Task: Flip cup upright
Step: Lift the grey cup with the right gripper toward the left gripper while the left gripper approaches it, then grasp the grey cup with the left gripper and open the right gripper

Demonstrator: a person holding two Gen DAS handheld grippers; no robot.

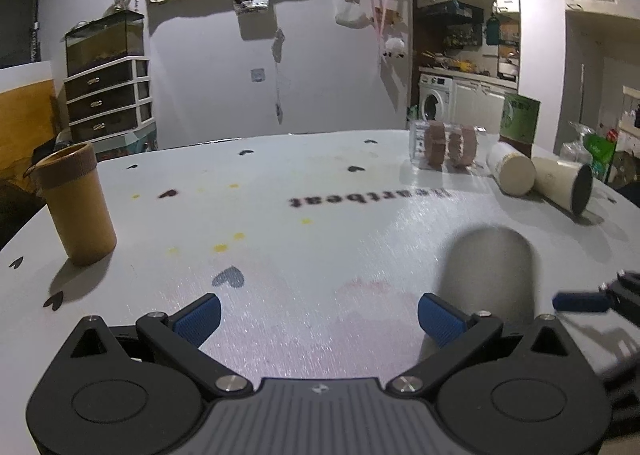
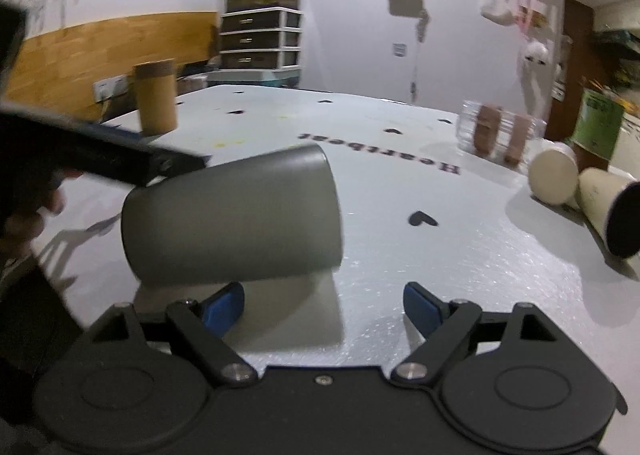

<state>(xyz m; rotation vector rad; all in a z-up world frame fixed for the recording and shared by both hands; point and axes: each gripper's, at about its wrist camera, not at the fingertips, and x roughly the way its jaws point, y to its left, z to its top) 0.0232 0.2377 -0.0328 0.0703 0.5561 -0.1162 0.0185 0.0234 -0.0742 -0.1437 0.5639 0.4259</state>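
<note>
The left tongs are hanging over the near part of the desk with their blue pads standing wide apart and gripping nothing. Just to their right, a grey cup is showing as a blurred rounded shape, and beyond it at the frame's right edge one blue finger of the right tongs is poking in.

The right tongs are likewise spread wide, with nothing between their pads. Right in front of them, toward their left finger, the grey cup is lying tilted on its side, its narrower closed base pointing left and its wider end pointing right, casting a shadow on the desk below. Whether it is touching the surface cannot be told from either view. A dark bar of the left tongs is crossing the upper left of the cup, close to or against its side.

Farther out, a brown tube is standing upright near the left edge of the desk. At the far right, two cream cups are lying on their sides next to each other, a pale one and one with a dark end. Just left of them a clear box is holding brown rolls, with a green carton standing behind. Black hearts and the word "Heartbeat" are showing printed on the white desk cover.
</note>
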